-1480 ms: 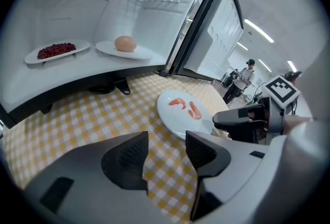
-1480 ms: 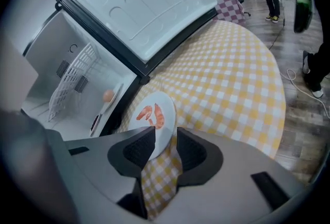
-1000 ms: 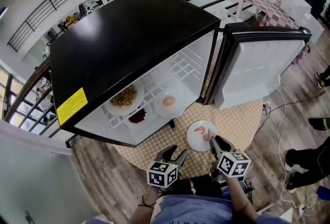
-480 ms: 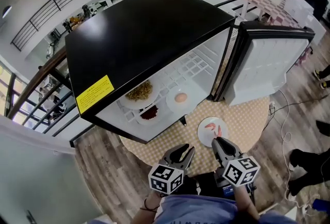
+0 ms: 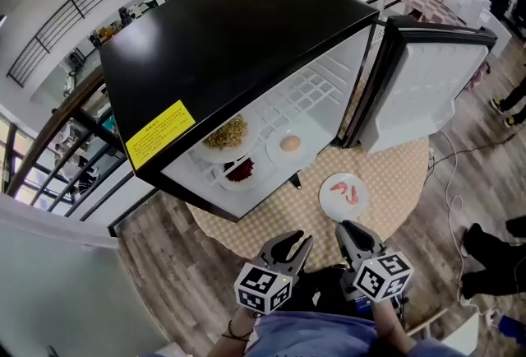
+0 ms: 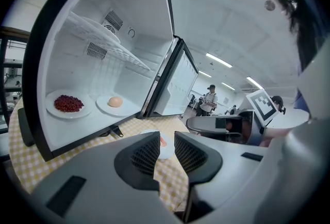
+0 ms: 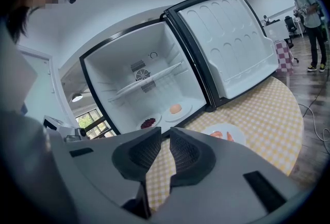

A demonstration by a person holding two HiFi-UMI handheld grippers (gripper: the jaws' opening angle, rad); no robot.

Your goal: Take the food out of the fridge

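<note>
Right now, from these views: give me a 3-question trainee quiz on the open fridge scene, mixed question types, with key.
1. Count: how many white plates of food sit inside the open black fridge with the white interior?
2. True or false: the white plate of pink shrimp lies on the yellow checked tablecloth, outside the fridge.
3. Short answer: which food inside lies nearest the fridge's white-lined door?
Key: 1. Three. 2. True. 3. The pale orange round item.

Three food plates [image 5: 276,152] in open fridge [image 5: 246,43]; shrimp plate [image 5: 332,200] outside.
</note>
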